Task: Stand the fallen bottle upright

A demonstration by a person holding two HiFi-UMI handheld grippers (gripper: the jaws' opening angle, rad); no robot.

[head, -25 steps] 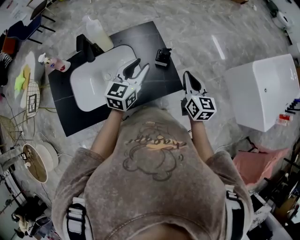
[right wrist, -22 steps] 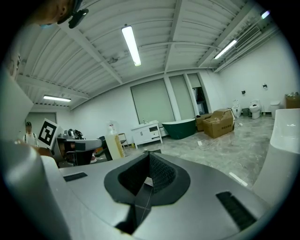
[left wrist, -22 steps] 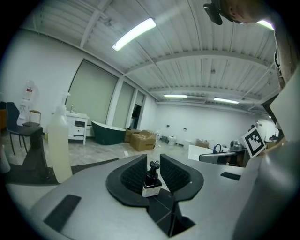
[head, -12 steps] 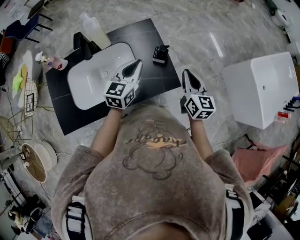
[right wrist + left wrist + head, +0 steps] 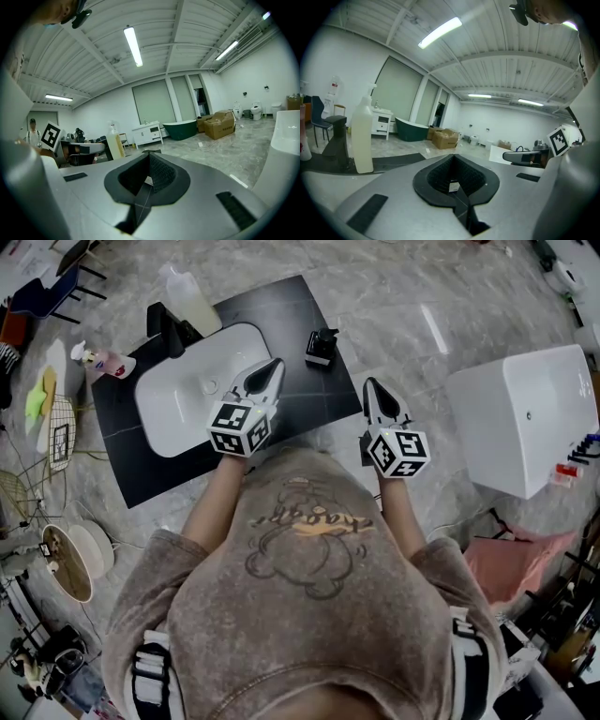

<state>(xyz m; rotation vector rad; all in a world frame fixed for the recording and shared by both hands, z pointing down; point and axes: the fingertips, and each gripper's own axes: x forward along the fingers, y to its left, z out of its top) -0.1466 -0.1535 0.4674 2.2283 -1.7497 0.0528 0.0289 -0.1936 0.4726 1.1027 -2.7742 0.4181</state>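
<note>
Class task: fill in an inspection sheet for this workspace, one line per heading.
Surface: black slab holding white basin, black faucet.
Job's things: whitish bottle stands upright; pink spray bottle left of slab, posture unclear.
Clutter: black pump dispenser, wire rack.
Grippers: left hand-held gripper, right hand-held gripper both shut, empty.
Cables: thin wires at far left.
Surroundings: marble floor, white cabinet at right.

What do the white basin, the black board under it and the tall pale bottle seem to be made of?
White basin: likely glazed ceramic; smooth, glossy, soft reflections.
Black board: matte, with thin tile-like lines; stone or laminate, I cannot tell which.
Tall pale bottle: probably plastic; milky, slightly translucent walls.
</note>
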